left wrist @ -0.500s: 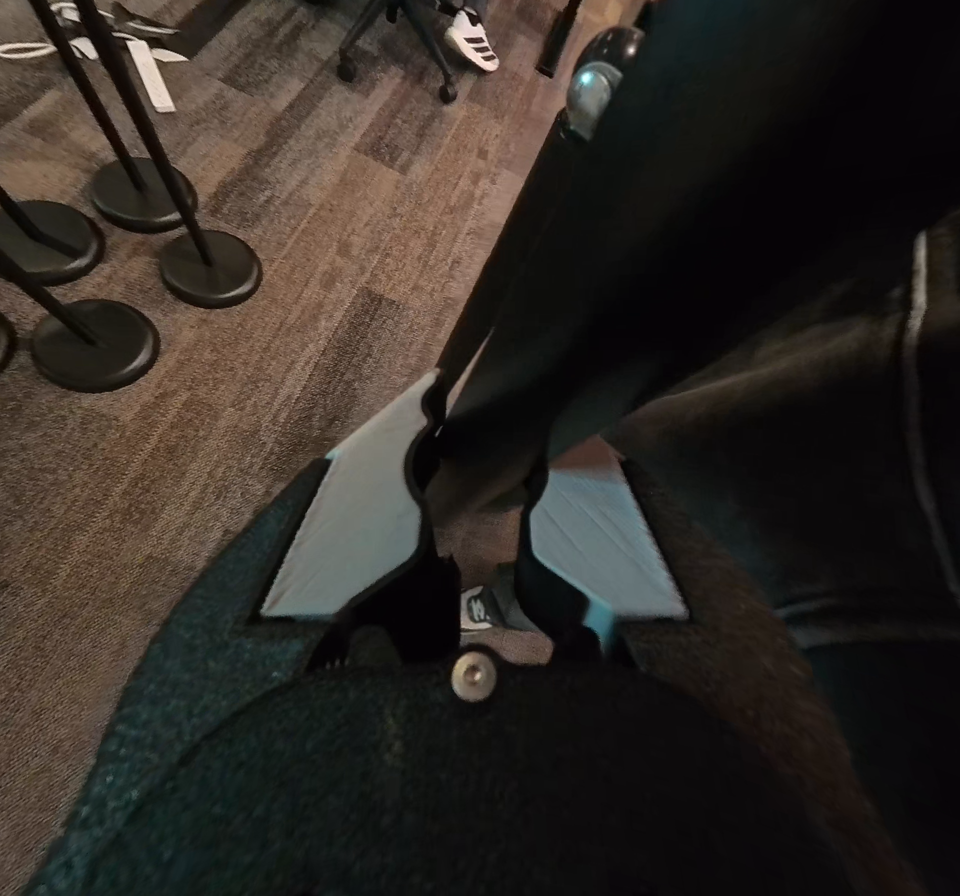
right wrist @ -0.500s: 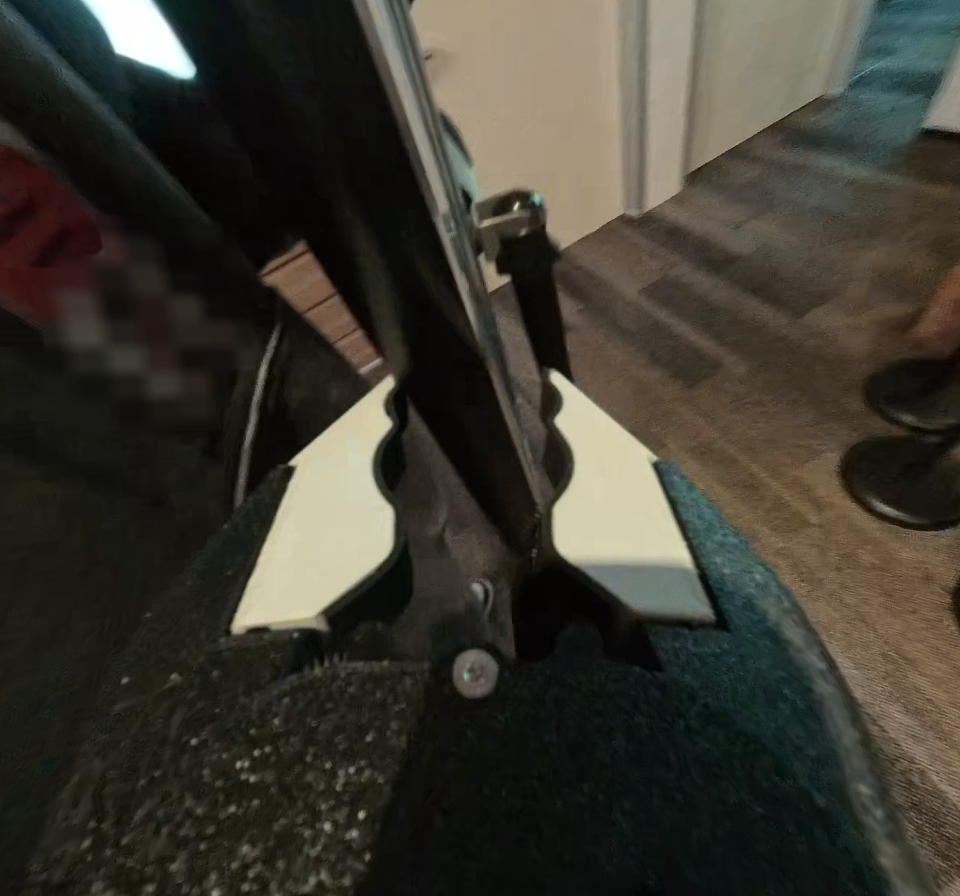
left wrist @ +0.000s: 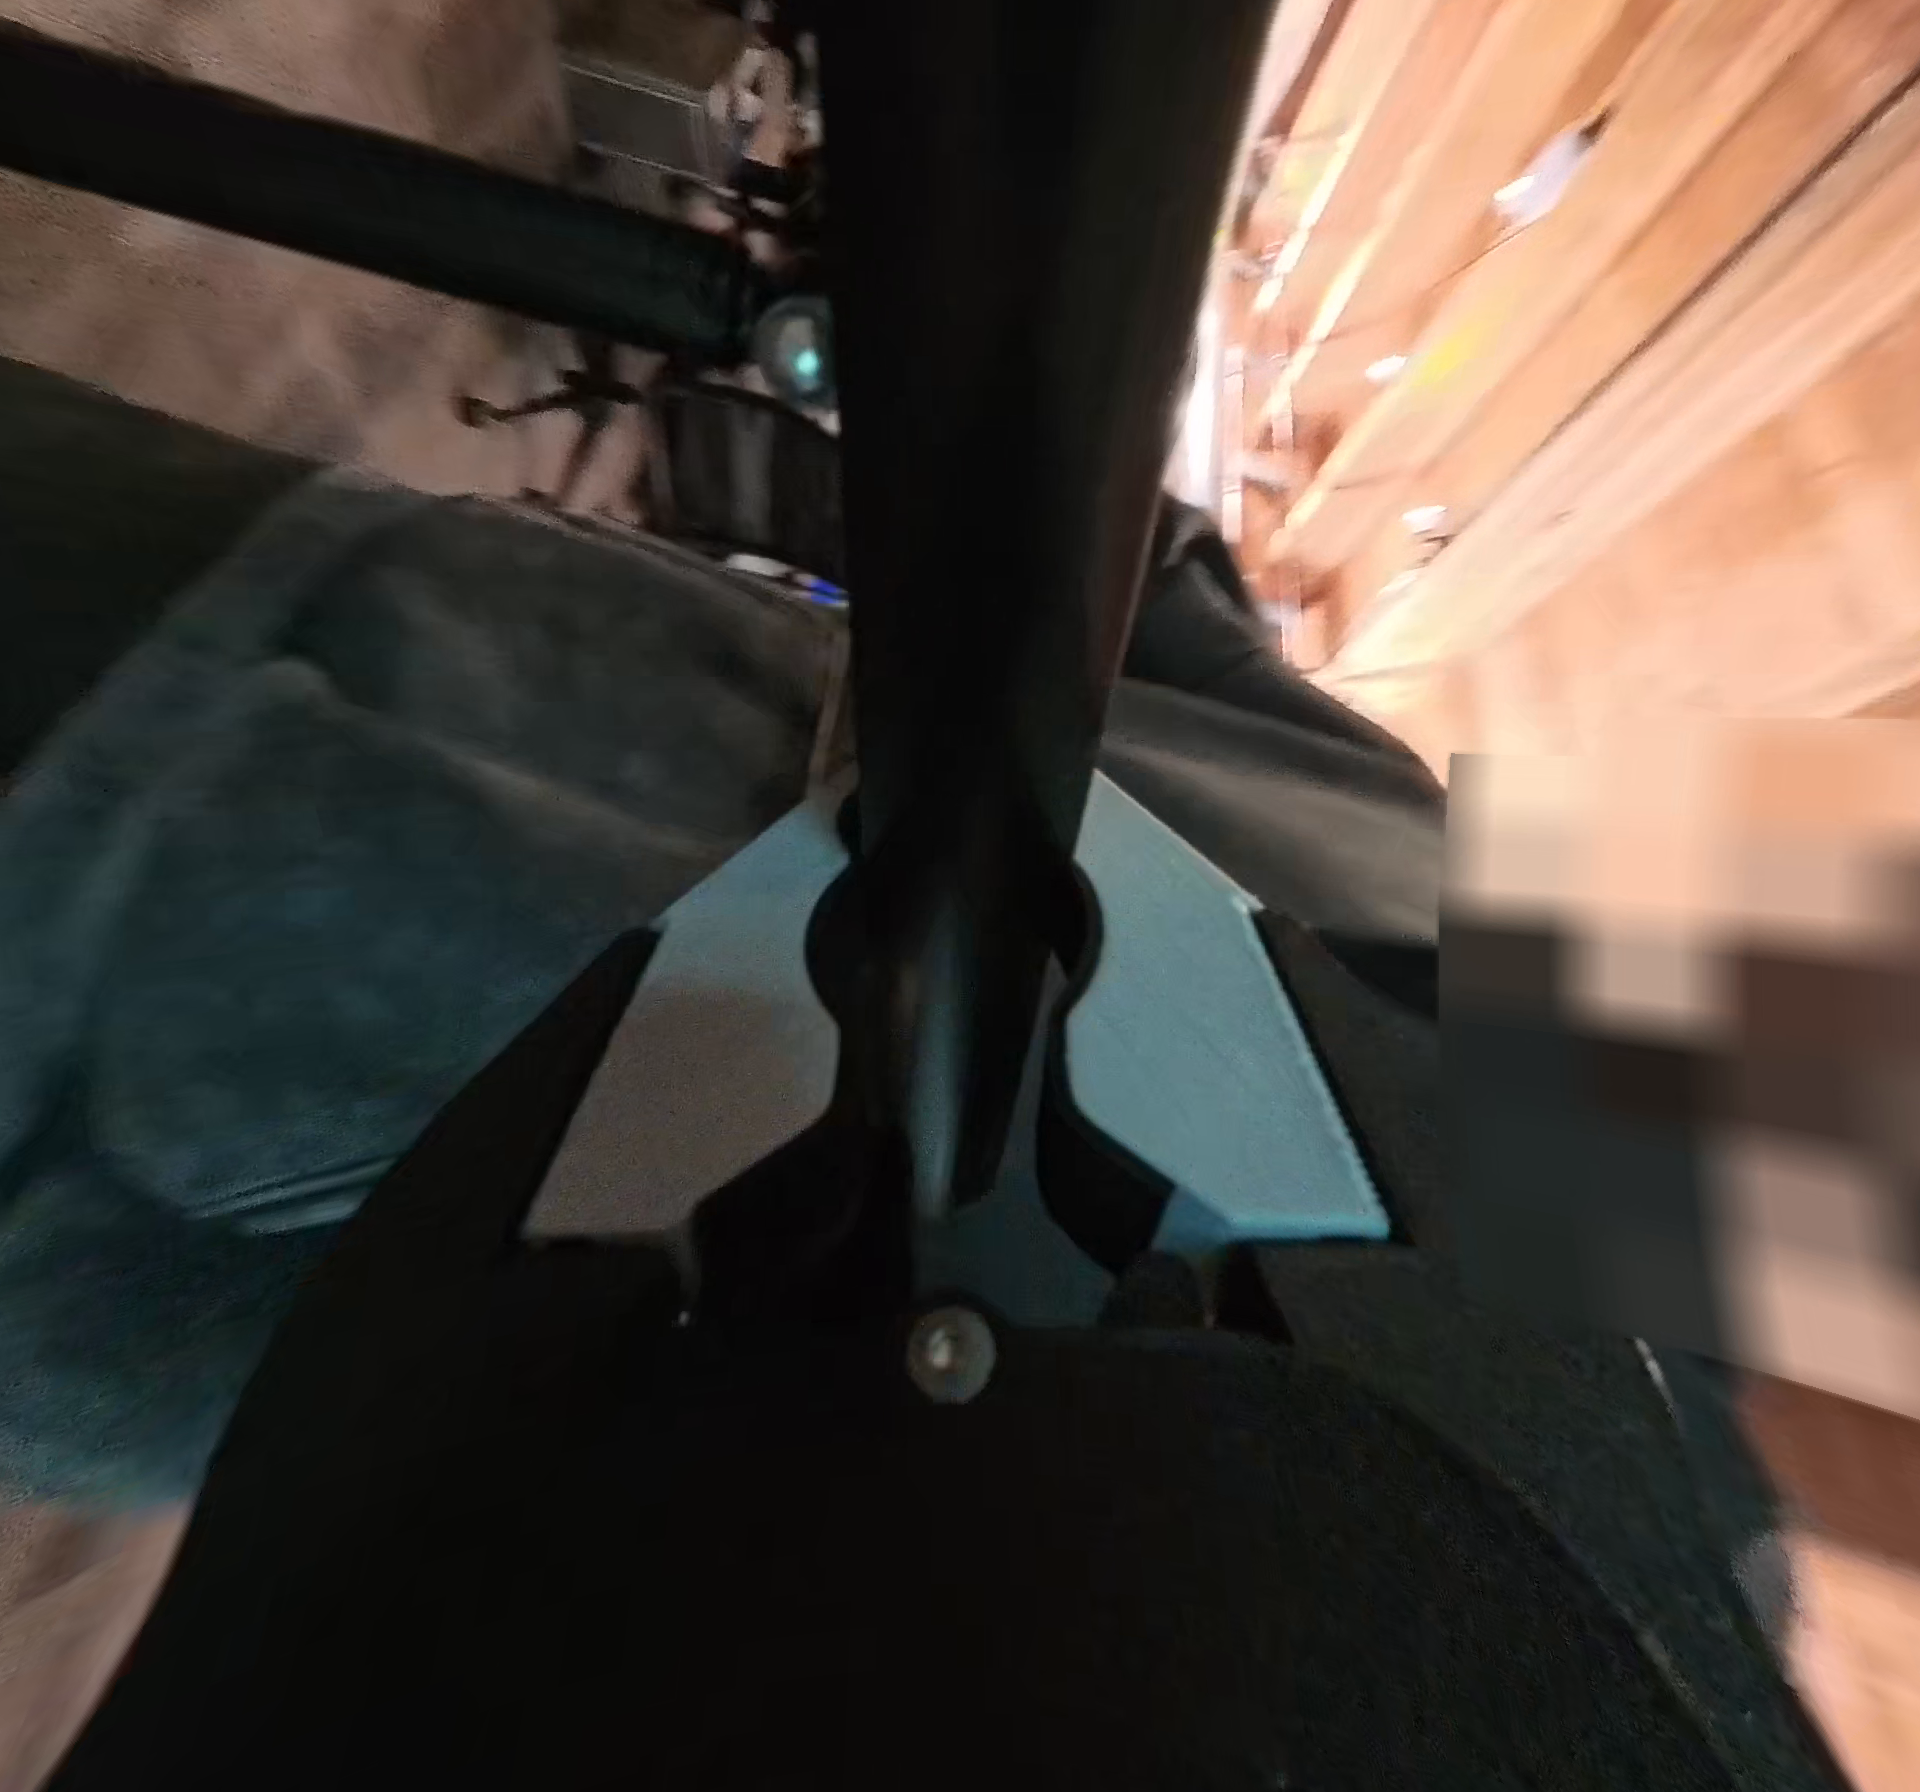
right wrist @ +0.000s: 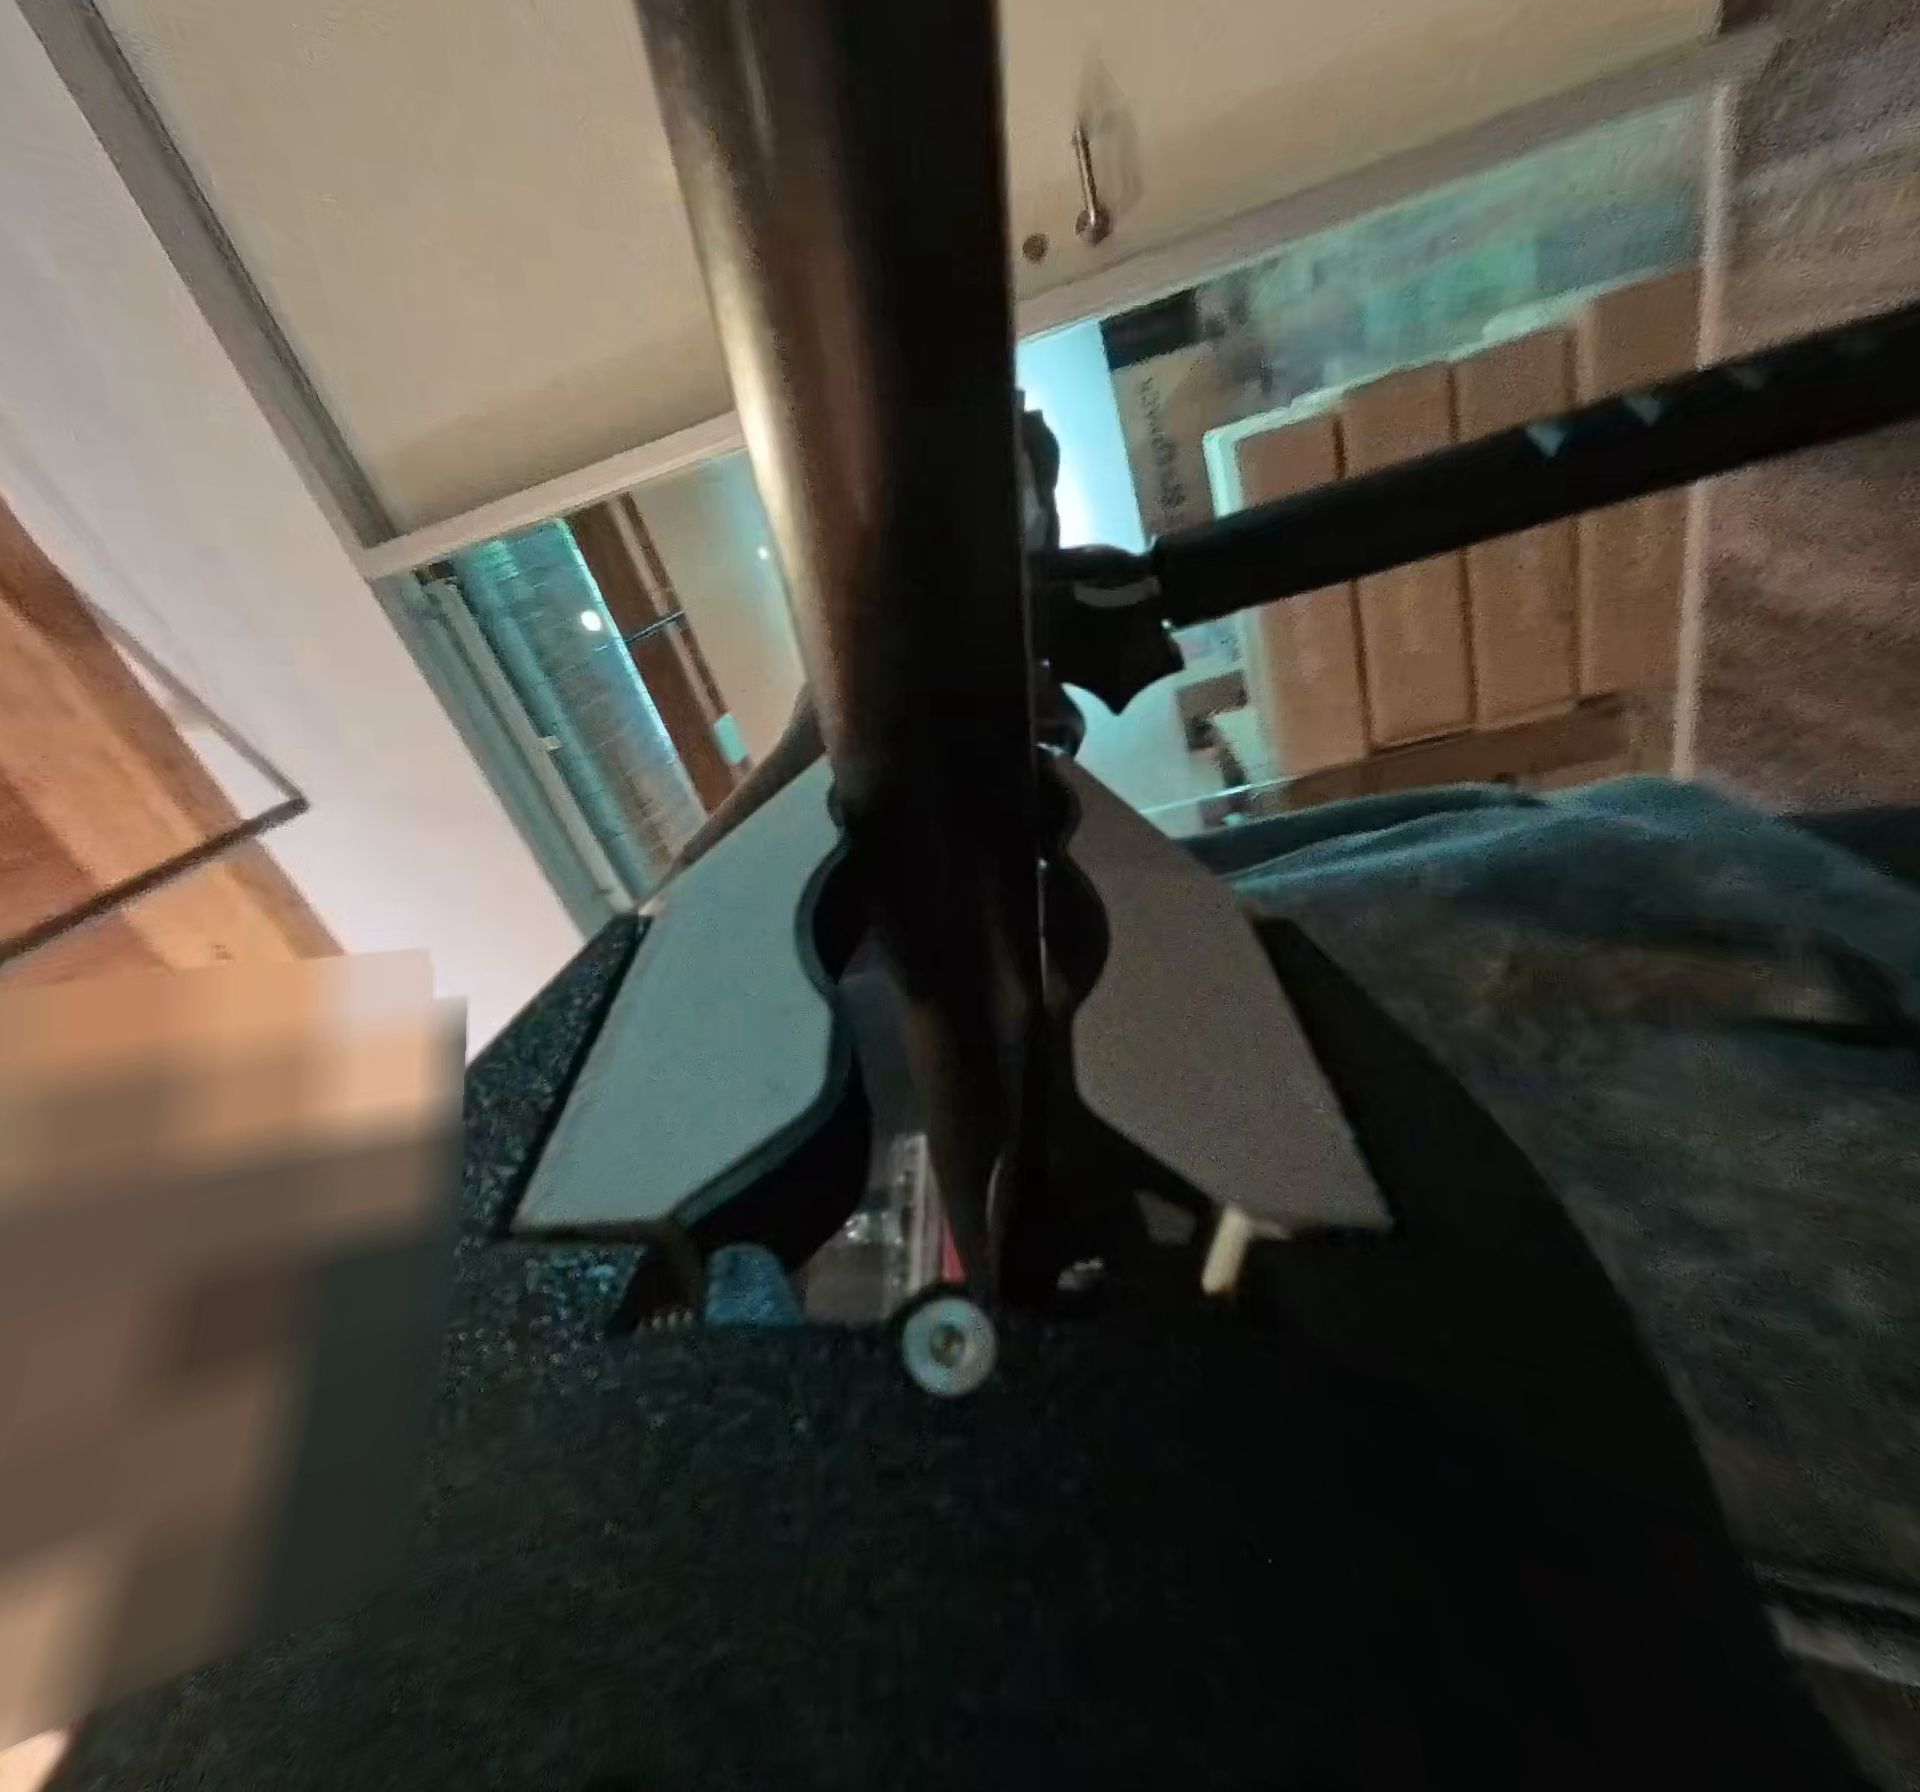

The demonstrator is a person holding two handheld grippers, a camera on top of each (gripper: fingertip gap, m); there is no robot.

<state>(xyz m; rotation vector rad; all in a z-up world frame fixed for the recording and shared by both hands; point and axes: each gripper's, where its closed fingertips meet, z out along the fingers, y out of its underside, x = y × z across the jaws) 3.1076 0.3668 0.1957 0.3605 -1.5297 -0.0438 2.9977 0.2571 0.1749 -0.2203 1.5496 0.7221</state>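
Left gripper (left wrist: 961,828) is clamped on a dark bar (left wrist: 1018,392) that runs from between its fingers straight up to 12 o'clock. Your right gripper (right wrist: 945,807) is likewise closed on a dark tube (right wrist: 862,392) heading to 12 o'clock. I cannot tell whether these are two parts of one object.

Neither grip has altered since half a second ago: the same dark piece sat between each pair of fingers then. What has changed is the aim of both cameras. The left view has swung away from the carpet and the round stand bases. It now shows blue-grey cloth (left wrist: 364,755) from 7 to 9 o'clock and a black strut (left wrist: 364,215) coming in from 9 o'clock. Streaked wooden boards (left wrist: 1558,288) fill 1 to 3 o'clock.

The right view has tipped too, and the floor and stand bases it showed at 3 o'clock are gone. A pale door (right wrist: 468,184) with a metal handle (right wrist: 1086,184) sits from 10 to 1 o'clock. Brown cardboard boxes (right wrist: 1455,547) lie at 2 o'clock, crossed by a black strap (right wrist: 1507,485). Dark cloth (right wrist: 1558,911) lies at 3 to 4 o'clock.

Both views are smeared, so you are rotating both grippers quickly while keeping hold.
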